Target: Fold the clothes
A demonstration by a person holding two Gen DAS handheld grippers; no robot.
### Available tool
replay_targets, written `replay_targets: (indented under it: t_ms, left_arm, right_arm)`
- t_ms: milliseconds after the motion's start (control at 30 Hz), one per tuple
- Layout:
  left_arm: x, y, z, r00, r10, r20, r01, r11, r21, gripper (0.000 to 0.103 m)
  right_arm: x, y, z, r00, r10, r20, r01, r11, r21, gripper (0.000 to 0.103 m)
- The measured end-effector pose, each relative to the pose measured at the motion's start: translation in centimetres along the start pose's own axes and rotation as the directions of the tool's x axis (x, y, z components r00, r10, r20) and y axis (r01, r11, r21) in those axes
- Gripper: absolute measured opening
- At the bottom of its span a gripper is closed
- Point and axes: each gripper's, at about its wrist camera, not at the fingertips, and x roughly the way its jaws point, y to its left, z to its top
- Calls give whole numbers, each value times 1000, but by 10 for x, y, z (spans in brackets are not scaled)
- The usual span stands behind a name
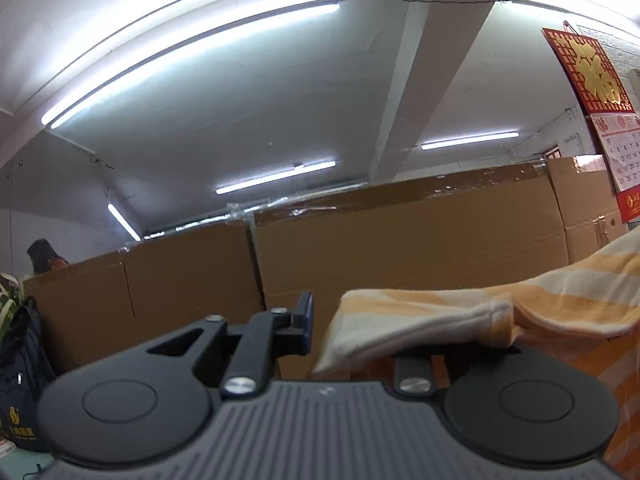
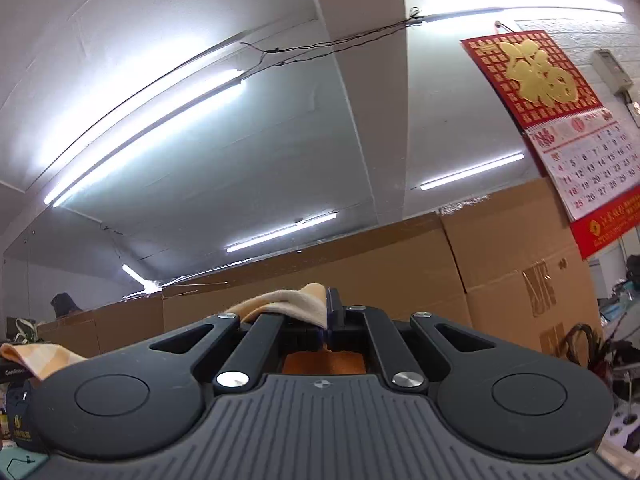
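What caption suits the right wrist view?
Shut right claw pinches an orange-and-white striped cloth before cardboard boxes.

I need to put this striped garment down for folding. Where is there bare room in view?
Hardly any shows. Both cameras look over the cardboard boxes at the ceiling. The left side is crowded by a dark bag; the right side by clutter past the boxes. The striped garment hides what lies under it.

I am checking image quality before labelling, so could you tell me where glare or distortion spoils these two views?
Left wrist view: the ceiling lights blow out to white and bend with the fisheye; the striped cloth stays readable. Right wrist view: the top right corner washes out, yet the calendar remains legible, and the cardboard boxes are sharp.
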Motion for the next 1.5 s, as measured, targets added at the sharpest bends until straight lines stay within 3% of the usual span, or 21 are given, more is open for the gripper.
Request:
replay_targets:
  t_ms: [200,333,433,467,533,600,633,700,733,867,967,1000,1067,1100,1200,1267,1300,1333,1367,1433,1500]
  left_arm:
    - [21,-30,-25,998,55,-43,-52,996,71,43]
    - [90,-44,-50,981,78,-175,-63,994,84,43]
    - [165,-56,-86,948,73,-310,-47,995,90,45]
    - [192,-62,-100,933,72,-354,-40,994,97,47]
    - [253,-77,-136,897,79,-436,-26,992,124,72]
    - [305,-89,-181,848,50,-527,24,991,134,76]
    - [328,-93,-207,798,33,-602,52,991,123,75]
    - [350,-94,-249,704,77,-706,52,986,159,65]
    - [346,-88,-261,691,100,-716,41,983,178,61]
    - [286,-44,-271,724,34,-689,105,982,159,73]
    - [231,-13,-263,720,-66,-690,132,990,42,85]
    - [213,-4,-261,717,-101,-690,140,990,0,94]
    - [193,-10,-262,710,-90,-698,160,986,36,101]
    - [183,-12,-263,707,-84,-702,171,984,54,101]
    - [171,-25,-269,682,-115,-722,223,973,55,101]
    - [170,-38,-277,675,-134,-725,250,967,54,99]
    - [169,-45,-281,676,-131,-725,256,965,64,99]
    - [168,-46,-280,688,-131,-714,254,965,67,90]
    - [167,-46,-279,699,-131,-703,251,965,69,79]
    - [171,-34,-276,665,-168,-727,242,970,-3,5]
    - [178,-20,-271,683,-126,-720,203,979,21,2]
  right_arm:
    - [31,-19,-29,996,-52,-66,56,997,58,3]
    - [83,-33,-70,976,-117,-184,125,992,32,3]
    - [133,-54,-115,936,-223,-273,227,974,-16,3]
    - [152,-62,-131,915,-263,-305,266,964,-33,6]
    - [200,-80,-170,844,-344,-412,337,937,-91,9]
    - [244,-98,-216,725,-394,-565,355,917,-183,20]
    - [255,-109,-241,659,-418,-626,358,906,-228,20]
    - [251,-125,-267,588,-458,-667,381,884,-271,20]
    - [236,-130,-267,603,-430,-672,373,897,-239,21]
    - [149,-143,-251,636,-315,-704,281,945,-169,49]
    - [71,-141,-236,610,-309,-730,249,949,-194,52]
    - [49,-140,-233,593,-303,-746,245,951,-191,62]
    - [18,-136,-232,541,-267,-798,257,955,-146,70]
    - [10,-131,-233,544,-240,-804,246,962,-121,71]
    - [-2,-112,-240,545,-170,-821,180,980,-83,69]
    - [4,-95,-250,550,-222,-805,129,975,-181,67]
    - [6,-90,-252,553,-244,-796,92,968,-233,34]
    - [7,-90,-248,557,-258,-790,100,964,-245,7]
    - [9,-91,-245,560,-272,-783,107,961,-257,6]
    - [15,-103,-224,593,-295,-749,163,955,-246,5]
    - [31,-120,-201,632,-381,-675,230,924,-306,5]
